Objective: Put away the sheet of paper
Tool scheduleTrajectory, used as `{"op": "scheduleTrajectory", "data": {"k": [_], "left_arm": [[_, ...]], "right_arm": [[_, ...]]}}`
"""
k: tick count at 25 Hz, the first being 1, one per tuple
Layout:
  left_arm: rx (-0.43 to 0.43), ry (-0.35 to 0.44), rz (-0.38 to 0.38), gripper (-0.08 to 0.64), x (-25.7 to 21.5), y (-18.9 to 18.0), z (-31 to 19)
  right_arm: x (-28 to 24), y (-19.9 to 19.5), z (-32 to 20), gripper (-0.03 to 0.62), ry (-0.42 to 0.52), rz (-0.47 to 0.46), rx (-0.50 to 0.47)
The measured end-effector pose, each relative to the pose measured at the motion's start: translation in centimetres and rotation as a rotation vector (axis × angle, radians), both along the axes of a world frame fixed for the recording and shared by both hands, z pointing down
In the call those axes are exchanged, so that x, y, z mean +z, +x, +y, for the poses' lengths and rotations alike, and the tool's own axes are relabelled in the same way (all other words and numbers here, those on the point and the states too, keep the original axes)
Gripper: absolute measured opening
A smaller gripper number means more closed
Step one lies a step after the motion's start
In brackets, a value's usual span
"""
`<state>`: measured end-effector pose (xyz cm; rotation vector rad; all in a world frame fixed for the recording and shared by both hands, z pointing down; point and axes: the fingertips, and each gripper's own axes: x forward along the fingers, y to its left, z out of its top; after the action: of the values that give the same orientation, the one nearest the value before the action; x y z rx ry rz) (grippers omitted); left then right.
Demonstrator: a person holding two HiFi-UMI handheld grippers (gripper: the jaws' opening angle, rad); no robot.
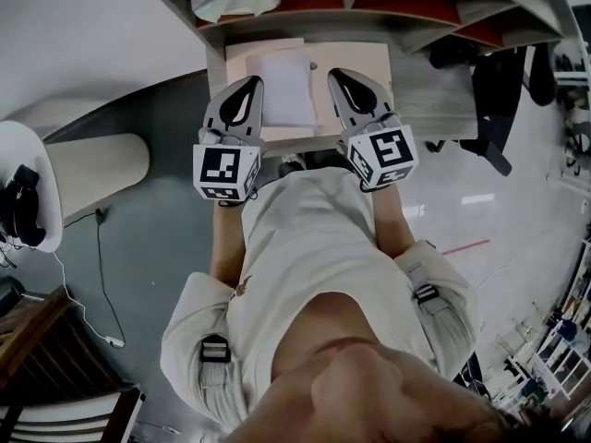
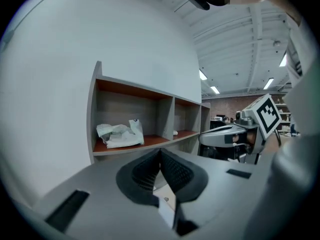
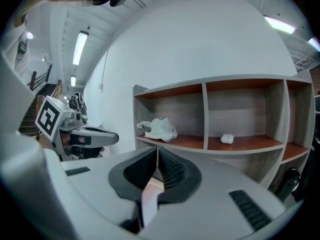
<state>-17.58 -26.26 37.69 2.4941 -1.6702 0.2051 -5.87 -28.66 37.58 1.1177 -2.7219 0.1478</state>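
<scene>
A white sheet of paper (image 1: 287,88) lies flat on a tan board (image 1: 358,61) on the grey desk (image 1: 436,101). In the head view both grippers hover over the desk's near edge, one on each side of the sheet. My left gripper (image 1: 250,82) points at the sheet's left edge, its jaws closed tip to tip (image 2: 160,151) with nothing between them. My right gripper (image 1: 335,75) is just right of the sheet, also shut and empty (image 3: 157,149). Below each pair of tips a pale strip of sheet or board shows.
A shelf unit (image 1: 416,12) with red-brown boards stands at the back of the desk. A crumpled white bag (image 2: 119,134) lies in its left bay and a small white object (image 3: 227,139) in the middle bay. A dark chair (image 1: 503,90) stands to the right.
</scene>
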Motion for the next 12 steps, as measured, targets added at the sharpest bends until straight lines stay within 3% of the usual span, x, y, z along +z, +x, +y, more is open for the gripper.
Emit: {"op": "scheduleTrajectory", "data": {"k": [12], "left_arm": [[-0.029,0.039,-0.029,0.021,-1.9,-1.1,0.4]], "right_arm": [[-1.0,-0.8,-0.3,0.026,0.022,0.016,-0.025]]}}
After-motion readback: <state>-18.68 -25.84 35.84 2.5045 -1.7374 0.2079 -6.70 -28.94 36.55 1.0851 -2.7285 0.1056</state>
